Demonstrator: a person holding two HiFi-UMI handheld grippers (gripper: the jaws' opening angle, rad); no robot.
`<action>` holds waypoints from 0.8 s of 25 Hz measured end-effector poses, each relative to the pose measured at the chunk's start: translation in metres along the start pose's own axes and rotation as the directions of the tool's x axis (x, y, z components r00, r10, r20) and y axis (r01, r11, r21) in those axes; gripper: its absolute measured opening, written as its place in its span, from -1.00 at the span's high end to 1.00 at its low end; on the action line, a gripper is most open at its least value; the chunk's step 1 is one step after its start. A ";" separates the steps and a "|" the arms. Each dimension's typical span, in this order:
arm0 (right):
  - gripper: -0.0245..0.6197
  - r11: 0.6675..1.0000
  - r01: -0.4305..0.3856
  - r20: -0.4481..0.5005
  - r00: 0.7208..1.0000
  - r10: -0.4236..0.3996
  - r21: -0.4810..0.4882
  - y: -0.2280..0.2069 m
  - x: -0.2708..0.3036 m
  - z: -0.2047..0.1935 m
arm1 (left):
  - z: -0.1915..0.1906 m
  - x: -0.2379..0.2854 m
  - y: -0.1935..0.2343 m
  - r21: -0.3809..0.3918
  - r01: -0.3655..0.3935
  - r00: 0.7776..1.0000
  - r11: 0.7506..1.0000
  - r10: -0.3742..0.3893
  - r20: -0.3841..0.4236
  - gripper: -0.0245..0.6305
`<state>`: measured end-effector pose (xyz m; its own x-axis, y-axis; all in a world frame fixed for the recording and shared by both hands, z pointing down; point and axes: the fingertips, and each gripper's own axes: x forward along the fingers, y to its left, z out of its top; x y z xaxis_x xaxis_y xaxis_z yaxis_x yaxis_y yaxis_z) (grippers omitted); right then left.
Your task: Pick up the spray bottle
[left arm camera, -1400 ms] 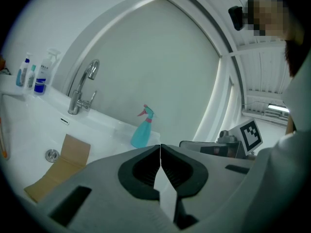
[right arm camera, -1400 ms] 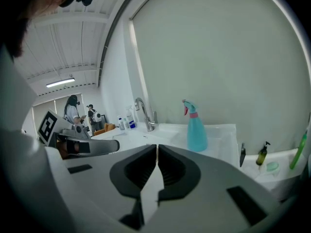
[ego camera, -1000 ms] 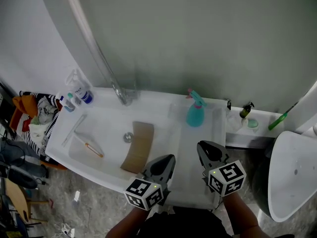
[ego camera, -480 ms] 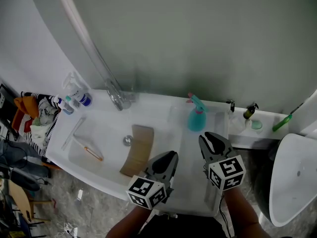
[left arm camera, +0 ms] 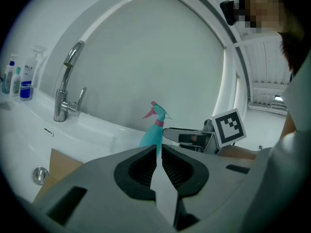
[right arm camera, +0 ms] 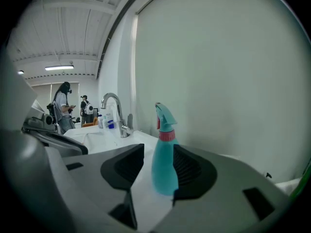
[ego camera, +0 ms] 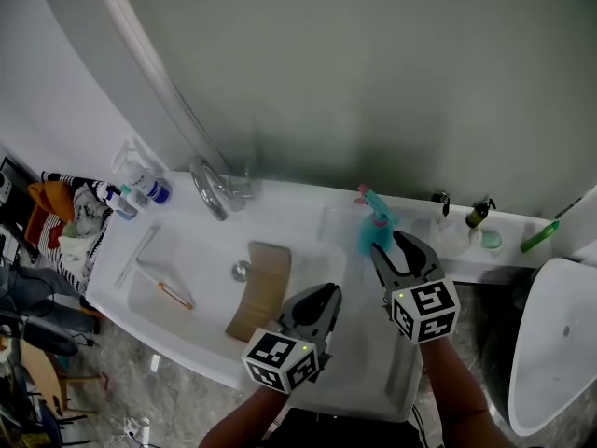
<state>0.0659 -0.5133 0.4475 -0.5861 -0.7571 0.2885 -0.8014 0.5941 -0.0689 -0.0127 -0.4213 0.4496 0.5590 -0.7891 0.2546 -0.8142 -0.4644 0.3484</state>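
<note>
The teal spray bottle (ego camera: 369,232) with a pink trigger stands upright on the white counter at the sink's right end, close to the wall. My right gripper (ego camera: 394,244) is right up against it. In the right gripper view the spray bottle (right arm camera: 164,165) stands between the opening jaws of the right gripper (right arm camera: 159,150), nearer the right-hand pad, and the pads do not press on it. My left gripper (ego camera: 319,299) hangs over the counter to the left and nearer me. Its jaws are together with nothing in them (left arm camera: 157,151). The left gripper view has the bottle (left arm camera: 153,132) ahead.
A chrome faucet (ego camera: 211,190) stands at the back of the sink basin (ego camera: 187,250), which holds a brown board (ego camera: 262,286) and an orange toothbrush (ego camera: 173,288). Several bottles (ego camera: 140,183) stand far left. A small dark bottle (ego camera: 478,214) sits on the right ledge.
Both grippers have moved forward toward the wall and the bottle. The right gripper's jaws, together before, now stand apart around the bottle.
</note>
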 end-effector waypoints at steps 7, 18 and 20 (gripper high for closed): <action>0.38 1.000 0.018 0.028 0.999 -0.017 -0.011 -0.012 0.023 0.010 | 0.013 0.019 0.014 0.003 -0.001 1.000 1.000 0.001 0.010 0.90; 0.27 0.995 0.017 0.064 0.998 -0.011 -0.097 -0.017 0.057 0.025 | 0.020 0.041 0.025 0.001 -0.010 1.000 1.000 0.010 0.019 0.90; 0.27 0.993 0.015 0.073 0.997 -0.006 -0.114 -0.017 0.062 0.029 | 0.021 0.042 0.026 0.001 -0.015 1.000 1.000 0.015 0.022 0.90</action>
<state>0.0395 -0.5781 0.4389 -0.5882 -0.7786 0.2185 -0.7911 0.6101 0.0445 -0.0139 -0.4755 0.4502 0.5436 -0.8043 0.2400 -0.8223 -0.4531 0.3442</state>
